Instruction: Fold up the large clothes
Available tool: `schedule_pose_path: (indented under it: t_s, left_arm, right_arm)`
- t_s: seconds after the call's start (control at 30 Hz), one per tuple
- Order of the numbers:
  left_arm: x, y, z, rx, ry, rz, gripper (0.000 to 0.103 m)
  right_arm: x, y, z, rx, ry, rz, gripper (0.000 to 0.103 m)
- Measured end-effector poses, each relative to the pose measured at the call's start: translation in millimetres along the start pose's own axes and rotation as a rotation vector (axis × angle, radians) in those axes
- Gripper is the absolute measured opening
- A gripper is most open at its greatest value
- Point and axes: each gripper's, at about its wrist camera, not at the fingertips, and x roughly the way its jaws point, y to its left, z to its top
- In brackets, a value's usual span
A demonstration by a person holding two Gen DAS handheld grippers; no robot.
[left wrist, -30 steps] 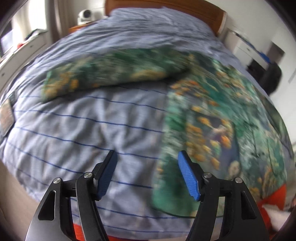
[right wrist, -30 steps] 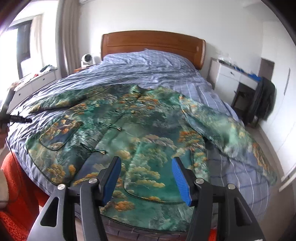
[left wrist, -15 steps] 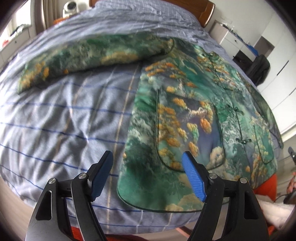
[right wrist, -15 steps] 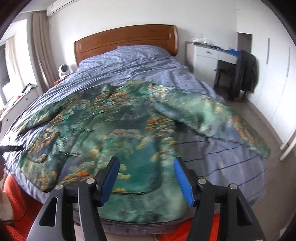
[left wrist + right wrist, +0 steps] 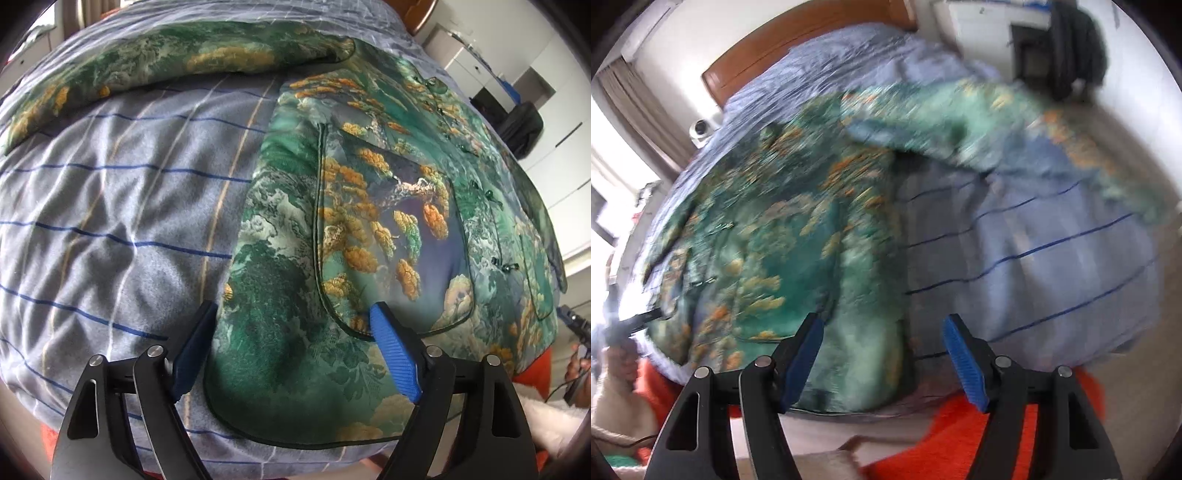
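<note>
A large green brocade jacket [image 5: 369,221] with orange and gold landscape print lies spread face up on the bed, sleeves out to both sides. My left gripper [image 5: 291,350] is open, its jaws straddling the jacket's lower left hem corner, close above it. My right gripper [image 5: 882,354] is open and empty over the jacket's [image 5: 768,240] lower right hem corner at the bed's foot; this view is blurred. The left sleeve [image 5: 166,70] stretches across the blanket. The right sleeve [image 5: 1015,122] lies toward the bed's right edge.
The bed is covered by a grey-blue blanket [image 5: 110,221] with blue stripes, under a wooden headboard [image 5: 798,48]. White drawers [image 5: 476,70] and a dark garment on a chair [image 5: 521,125] stand right of the bed. An orange rug [image 5: 960,443] lies below the bed's foot.
Both grippers have dropped and moved closer to the jacket's bottom hem corners. The right gripper has swung to the right and its view has tilted and blurred. Both stay open.
</note>
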Motion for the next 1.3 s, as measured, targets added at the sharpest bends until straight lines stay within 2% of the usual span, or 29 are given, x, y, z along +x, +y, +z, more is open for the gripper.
schedule_pose_path:
  t_s: [0.03, 0.1, 0.13, 0.2, 0.3, 0.4, 0.47, 0.53, 0.57, 0.6, 0.77, 0.97, 1.1, 1.17, 1.23, 1.27, 1.3]
  left_arm:
    - [2.1, 0.0, -0.2, -0.005, 0.011, -0.008, 0.076]
    - [2.1, -0.2, -2.6, -0.011, 0.019, -0.025, 0.059]
    - [0.7, -0.9, -3.9, -0.011, 0.022, -0.042, 0.054]
    - [-3.0, -1.6, -5.6, -0.002, 0.021, -0.052, 0.035]
    - [-6.0, -7.6, -6.5, 0.022, 0.02, -0.049, 0.023]
    - [-6.7, -14.4, -6.3, 0.04, 0.018, -0.031, 0.018]
    - [-7.2, -17.8, -5.8, 0.044, 0.013, -0.023, 0.017]
    - [-10.4, -19.5, -7.1, 0.039, 0.006, -0.024, 0.015]
    - [-11.8, -20.0, -7.7, 0.038, 0.002, -0.025, 0.014]
    - [-14.3, -21.0, -9.6, 0.039, -0.002, -0.029, 0.014]
    - [-28.2, -25.9, -22.5, 0.061, -0.011, -0.044, 0.012]
    - [-22.6, -29.9, -37.9, 0.097, 0.016, -0.034, 0.012]
    - [-9.2, -25.0, -32.5, 0.071, 0.036, -0.023, 0.012]
    - [-13.1, -28.1, -31.4, 0.086, 0.022, -0.009, 0.017]
    - [-20.9, -29.4, -31.1, 0.099, -0.003, 0.01, 0.028]
    - [-26.4, -28.9, -31.0, 0.096, -0.02, 0.025, 0.037]
    - [-33.0, -27.9, -30.9, 0.086, -0.04, 0.029, 0.041]
  right_arm:
    - [6.4, 2.6, -0.3, -0.008, 0.015, 0.017, 0.069]
    - [21.4, 14.2, -1.3, -0.054, 0.056, 0.036, 0.069]
    - [25.1, 19.1, -1.5, -0.076, 0.064, 0.022, 0.07]
    - [29.7, 28.0, -1.5, -0.114, 0.072, -0.008, 0.071]
    - [29.3, 29.1, 0.3, -0.104, 0.077, -0.012, 0.069]
    - [28.7, 29.2, 0.6, -0.106, 0.082, -0.02, 0.063]
    - [31.2, 30.1, 1.3, -0.117, 0.087, -0.03, 0.056]
    - [33.2, 30.7, 2.1, -0.135, 0.092, -0.037, 0.041]
    - [32.7, 31.2, 1.9, -0.148, 0.094, -0.048, 0.029]
    - [31.9, 31.4, 2.1, -0.162, 0.094, -0.064, 0.021]
    - [25.3, 34.8, 3.4, -0.195, 0.089, -0.07, 0.013]
    - [13.9, 35.0, 1.2, -0.223, 0.074, -0.098, 0.013]
    - [32.4, 29.4, 0.8, -0.202, 0.065, -0.12, 0.016]
    - [37.5, 30.9, -0.1, -0.212, 0.048, -0.137, 0.018]
    - [33.4, 29.0, -0.2, -0.205, 0.032, -0.148, 0.03]
    - [28.7, 26.7, 0.6, -0.191, 0.017, -0.154, 0.04]
    - [22.9, 24.2, 2.2, -0.176, 0.0, -0.156, 0.047]
